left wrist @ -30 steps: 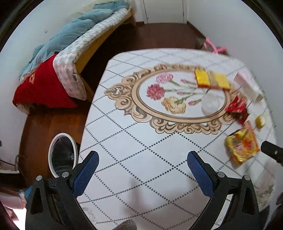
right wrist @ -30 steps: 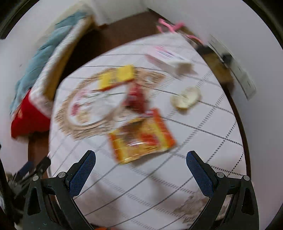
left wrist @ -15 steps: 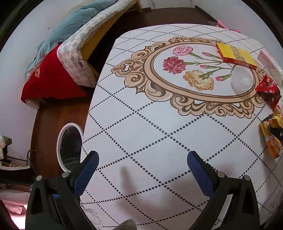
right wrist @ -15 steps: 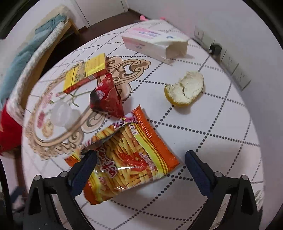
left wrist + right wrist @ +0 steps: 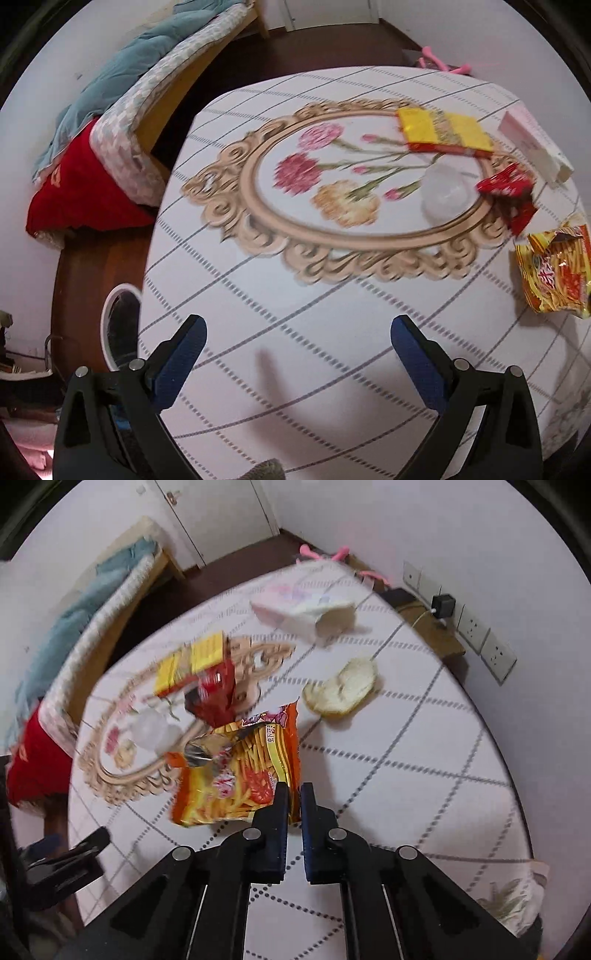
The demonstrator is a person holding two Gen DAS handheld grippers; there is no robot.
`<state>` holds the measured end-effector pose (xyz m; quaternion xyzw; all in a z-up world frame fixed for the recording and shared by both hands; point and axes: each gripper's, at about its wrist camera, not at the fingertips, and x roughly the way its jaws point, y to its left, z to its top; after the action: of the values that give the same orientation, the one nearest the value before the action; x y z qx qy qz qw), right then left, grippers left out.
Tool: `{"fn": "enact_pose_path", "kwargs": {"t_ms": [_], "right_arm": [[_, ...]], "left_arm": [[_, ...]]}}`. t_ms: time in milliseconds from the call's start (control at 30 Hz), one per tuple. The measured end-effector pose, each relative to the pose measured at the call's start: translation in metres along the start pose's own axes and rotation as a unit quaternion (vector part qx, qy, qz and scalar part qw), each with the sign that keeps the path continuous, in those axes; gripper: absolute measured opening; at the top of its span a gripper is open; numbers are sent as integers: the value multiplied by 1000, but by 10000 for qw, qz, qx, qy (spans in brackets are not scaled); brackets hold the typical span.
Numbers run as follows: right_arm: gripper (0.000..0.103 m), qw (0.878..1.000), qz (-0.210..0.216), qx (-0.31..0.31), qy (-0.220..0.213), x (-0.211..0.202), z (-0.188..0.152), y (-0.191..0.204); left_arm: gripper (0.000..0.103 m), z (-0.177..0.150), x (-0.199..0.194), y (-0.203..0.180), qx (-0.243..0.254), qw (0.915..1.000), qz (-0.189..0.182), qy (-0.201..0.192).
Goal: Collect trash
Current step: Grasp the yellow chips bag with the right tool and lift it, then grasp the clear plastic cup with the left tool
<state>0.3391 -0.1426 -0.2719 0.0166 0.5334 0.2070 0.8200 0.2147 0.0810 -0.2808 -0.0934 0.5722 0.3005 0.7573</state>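
Right gripper (image 5: 294,794) has just snapped closed, pinching the chip bag's (image 5: 240,771) corner. Left gripper (image 5: 297,341) hangs wide open over the table (image 5: 332,369), holding nothing.

White walls (image 5: 424,524) enclose a dark wooden floor (image 5: 332,44). A bed (image 5: 155,96) with blue and red bedding stands beside the patterned table (image 5: 314,332). Wall sockets (image 5: 480,638) sit behind it.

right tool (image 5: 294,797) jaws just closed, apparently pinching something; left tool (image 5: 298,349) jaws wide apart.
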Motion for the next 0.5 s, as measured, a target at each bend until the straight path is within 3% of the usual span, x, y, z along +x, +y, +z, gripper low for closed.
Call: {"fn": "enact_pose_path", "kwargs": {"t_ms": [200, 400, 433, 500], "right_arm": [[6, 9995, -99, 48, -307, -33, 26, -24], [6, 9989, -447, 132, -105, -12, 52, -50], [6, 9986, -504, 127, -59, -6, 55, -51], [6, 9982, -579, 122, -5, 2, 58, -53]], "left_arm": [[102, 35, 8, -30, 105, 9974, -709, 32], [101, 74, 29, -67, 340, 9944, -1001, 26], [99, 78, 31, -71, 364, 9945, -986, 7], [74, 85, 33, -77, 410, 9949, -920, -69]]}}
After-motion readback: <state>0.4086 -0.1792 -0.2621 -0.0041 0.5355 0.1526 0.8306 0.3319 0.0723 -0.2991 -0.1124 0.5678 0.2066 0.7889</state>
